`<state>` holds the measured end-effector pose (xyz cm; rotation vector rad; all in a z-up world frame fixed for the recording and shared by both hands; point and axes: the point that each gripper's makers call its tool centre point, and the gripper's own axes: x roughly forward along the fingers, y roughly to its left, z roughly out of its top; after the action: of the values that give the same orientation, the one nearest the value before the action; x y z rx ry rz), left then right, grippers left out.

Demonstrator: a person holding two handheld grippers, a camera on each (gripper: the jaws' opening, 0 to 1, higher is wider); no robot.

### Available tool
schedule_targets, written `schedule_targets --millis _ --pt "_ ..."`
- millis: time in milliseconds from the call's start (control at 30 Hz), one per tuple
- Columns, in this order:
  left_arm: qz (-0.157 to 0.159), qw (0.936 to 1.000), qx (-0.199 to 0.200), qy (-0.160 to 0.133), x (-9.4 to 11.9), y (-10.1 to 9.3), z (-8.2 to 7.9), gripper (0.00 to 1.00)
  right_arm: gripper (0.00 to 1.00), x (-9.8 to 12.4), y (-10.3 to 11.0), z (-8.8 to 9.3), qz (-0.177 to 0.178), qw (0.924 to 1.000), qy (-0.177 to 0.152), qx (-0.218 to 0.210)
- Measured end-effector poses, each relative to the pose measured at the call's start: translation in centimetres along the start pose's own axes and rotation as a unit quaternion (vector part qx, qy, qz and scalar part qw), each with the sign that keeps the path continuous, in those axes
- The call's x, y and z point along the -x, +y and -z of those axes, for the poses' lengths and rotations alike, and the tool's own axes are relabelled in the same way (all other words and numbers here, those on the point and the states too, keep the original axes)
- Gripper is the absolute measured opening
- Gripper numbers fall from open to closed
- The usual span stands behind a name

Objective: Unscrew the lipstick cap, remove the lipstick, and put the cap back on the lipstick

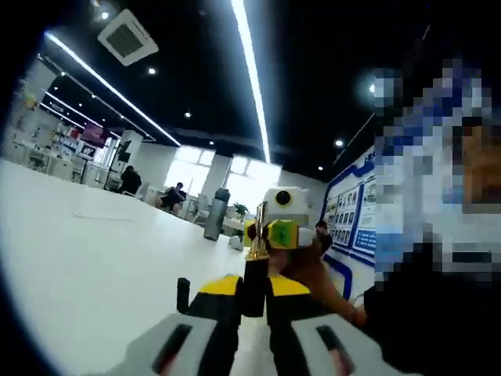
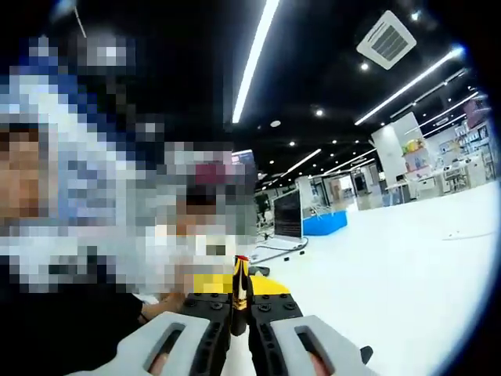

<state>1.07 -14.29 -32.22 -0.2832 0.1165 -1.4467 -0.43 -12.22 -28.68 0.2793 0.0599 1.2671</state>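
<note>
My left gripper (image 1: pixel 254 296) is shut on the black base of the lipstick (image 1: pixel 254 283), held upright above the white table (image 1: pixel 102 258). The lipstick's gold sleeve (image 1: pixel 259 235) rises out of the base. My right gripper (image 1: pixel 272 233), held by a hand (image 1: pixel 309 274), comes in from the right, its yellow-green tips closed against the top of the gold sleeve. In the right gripper view, my right gripper (image 2: pixel 240 296) is shut on a thin black and gold piece of the lipstick (image 2: pixel 240 283) with a red spot at its top. Whether that piece is the cap, I cannot tell.
A grey bottle (image 1: pixel 215 213) stands at the table's far edge, with seated people (image 1: pixel 176 196) behind it. Over in the right gripper view a dark monitor (image 2: pixel 287 213) and a blue box (image 2: pixel 325 222) stand beyond the table. The person's dark sleeve (image 2: pixel 70 329) fills the lower left.
</note>
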Motion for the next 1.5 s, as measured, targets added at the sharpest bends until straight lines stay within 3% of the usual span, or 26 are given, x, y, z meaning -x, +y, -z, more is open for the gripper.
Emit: schedule_targets --millis 100,200,233,300,433,567,600,667,800,900,933,1000,1100,1233,1500 --pt "-0.043 0.9977 -0.05 0.013 0.0 0.5 0.1 0.14 0.05 -0.1 -0.5 0.1 0.017 0.9998 0.002 0.006" --pt "-0.102 0.9863 -0.122 0.044 0.1 1.1 0.3 0.13 0.05 -0.2 -1.1 0.3 0.028 0.9995 0.006 0.01" --pt "-0.107 0.9841 -0.133 0.047 0.1 1.1 0.3 0.13 0.05 -0.2 -1.1 0.3 0.029 0.9995 0.006 0.01" --pt "-0.154 0.9644 -0.202 0.073 0.4 1.3 0.1 0.14 0.05 -0.3 -1.4 0.2 0.034 0.9994 0.002 0.009" --pt "-0.211 0.9336 -0.27 0.106 1.0 1.9 0.0 0.14 0.05 -0.8 -2.0 0.2 0.053 0.9985 -0.003 0.006" --pt "-0.221 0.9283 -0.276 0.113 1.2 2.2 0.1 0.14 0.05 -1.0 -2.3 0.3 0.069 0.9976 -0.001 0.009" --pt "-0.22 0.9303 -0.271 0.112 1.3 2.3 0.0 0.14 0.05 -1.0 -2.4 0.3 0.069 0.9976 0.0 0.009" --pt "-0.202 0.9429 -0.244 0.102 1.2 2.1 0.0 0.14 0.05 -0.7 -2.5 0.2 0.066 0.9978 0.0 0.007" --pt "-0.135 0.9614 -0.217 0.102 0.9 1.3 0.5 0.18 0.05 -0.3 -2.4 0.0 0.055 0.9985 0.004 0.005" --pt "-0.086 0.9816 -0.149 0.083 0.4 0.5 0.7 0.29 0.05 -0.1 -2.2 -0.1 0.048 0.9988 0.007 0.01" --pt "-0.057 0.9906 -0.106 0.063 0.2 0.0 0.4 0.31 0.05 0.0 -2.1 -0.1 0.044 0.999 0.007 0.01" --pt "-0.025 0.9972 -0.057 0.042 0.1 -0.3 0.1 0.32 0.05 0.1 -1.8 -0.2 0.034 0.9993 0.009 0.012" --pt "0.003 0.9998 -0.006 0.021 0.2 -0.4 -0.3 0.29 0.05 0.4 -1.2 -0.6 0.016 0.9998 0.005 0.011" --pt "0.039 0.9981 0.046 -0.003 0.4 -0.7 -1.0 0.24 0.05 0.7 -0.4 -1.1 -0.007 0.9999 -0.004 0.007" --pt "0.087 0.9924 0.085 -0.021 0.5 -1.4 -1.0 0.16 0.05 0.9 0.8 -1.5 -0.042 0.999 -0.013 0.006"
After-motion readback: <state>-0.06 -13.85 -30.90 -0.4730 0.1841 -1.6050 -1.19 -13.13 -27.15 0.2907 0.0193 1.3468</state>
